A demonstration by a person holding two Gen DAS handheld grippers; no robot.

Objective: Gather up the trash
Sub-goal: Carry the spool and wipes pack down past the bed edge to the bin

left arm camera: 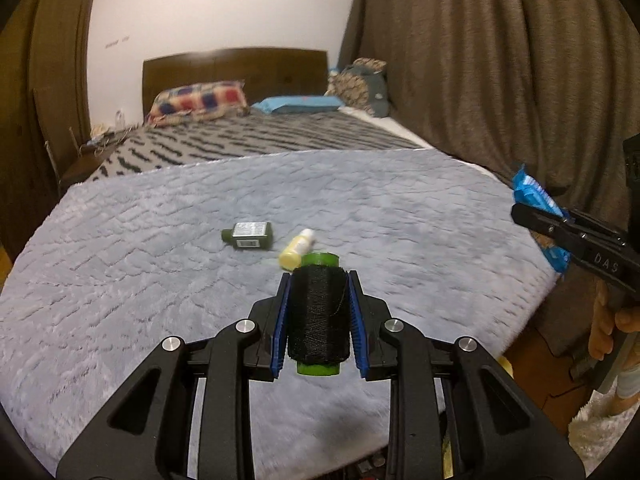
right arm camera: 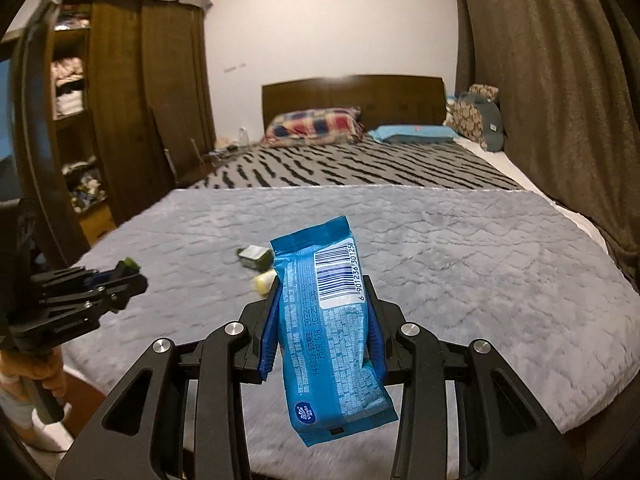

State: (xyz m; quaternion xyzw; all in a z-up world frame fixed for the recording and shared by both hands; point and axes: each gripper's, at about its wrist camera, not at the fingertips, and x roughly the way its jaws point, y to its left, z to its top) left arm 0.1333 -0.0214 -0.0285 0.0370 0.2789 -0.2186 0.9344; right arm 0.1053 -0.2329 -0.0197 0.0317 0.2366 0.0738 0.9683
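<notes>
My left gripper [left arm camera: 319, 280] is shut on a spool of black thread [left arm camera: 318, 314] with green ends, held above the grey blanket [left arm camera: 160, 280]. My right gripper [right arm camera: 323, 292] is shut on a blue snack wrapper [right arm camera: 328, 332], held above the same blanket. On the blanket lie a small dark green bottle [left arm camera: 249, 235] and a small pale yellow bottle [left arm camera: 297, 248], both on their sides. They also show in the right wrist view, the green bottle [right arm camera: 254, 257] and the yellow bottle [right arm camera: 265, 281]. The right gripper with the wrapper [left arm camera: 536, 196] shows at the right edge of the left wrist view.
The bed [right arm camera: 360, 168] has a striped cover, a checked pillow [right arm camera: 316, 124] and a blue pillow [right arm camera: 412, 133] at the headboard. Brown curtains [right arm camera: 560, 100] hang on the right. A wooden wardrobe [right arm camera: 120, 100] stands on the left. The left gripper [right arm camera: 126, 276] shows at left.
</notes>
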